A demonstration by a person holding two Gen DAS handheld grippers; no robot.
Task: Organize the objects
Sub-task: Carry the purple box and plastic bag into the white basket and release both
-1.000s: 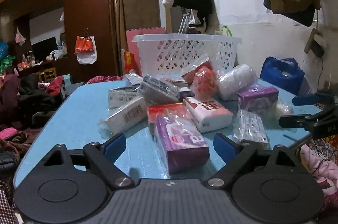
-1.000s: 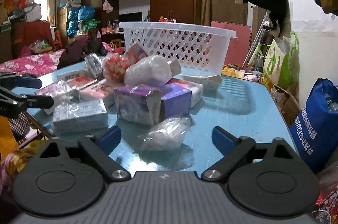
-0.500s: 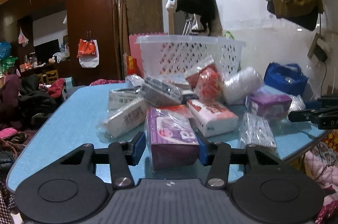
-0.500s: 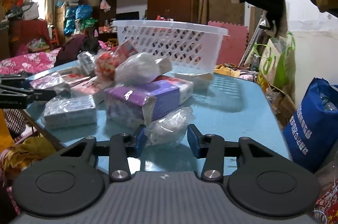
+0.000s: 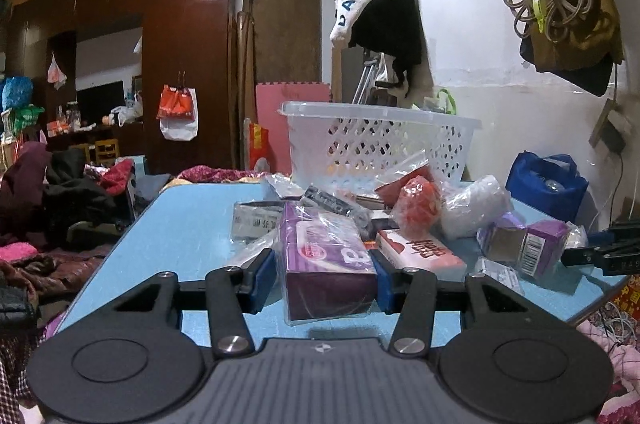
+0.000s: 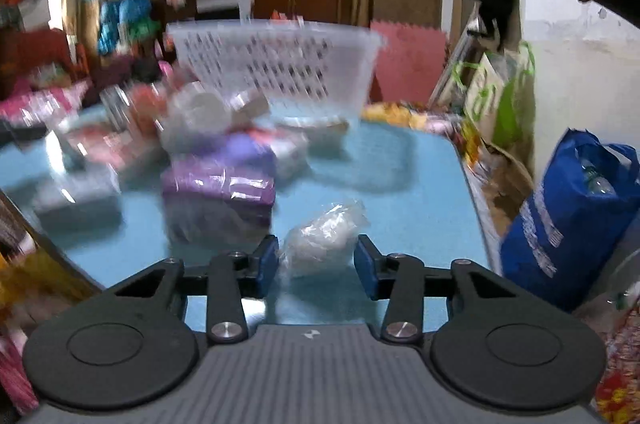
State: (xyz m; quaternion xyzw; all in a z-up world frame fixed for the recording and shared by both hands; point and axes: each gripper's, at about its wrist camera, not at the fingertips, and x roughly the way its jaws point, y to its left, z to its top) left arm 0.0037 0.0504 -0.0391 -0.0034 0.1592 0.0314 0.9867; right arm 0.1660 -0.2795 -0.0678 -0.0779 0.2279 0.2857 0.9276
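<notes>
My left gripper (image 5: 325, 274) is clamped on the purple pack (image 5: 326, 256), one blue pad against each long side; the pack's long axis runs straight away from me toward the white basket (image 5: 380, 143), its near end hanging slightly past the pads, and I cannot tell whether it is off the desk (image 5: 188, 220). Just left of it, toward the middle of the desk, lies a white labelled pack (image 5: 256, 222), partly behind my left finger. To the right of the purple pack a red-and-white pack (image 5: 420, 252) lies slanted, its long axis running from the pile toward the desk's near right edge. Behind it sit an orange bag (image 5: 418, 205) and a clear bag of white stuff (image 5: 472, 205), and further right a purple box (image 5: 524, 248) rests near the right edge, barcode end facing me.

My right gripper (image 6: 316, 260) is closed on a small clear bag (image 6: 324, 238) over the near part of the desk; its right pad shows a thin gap, so how firm the grip is I cannot tell. That view is blurred; the basket stands at the far end
</notes>
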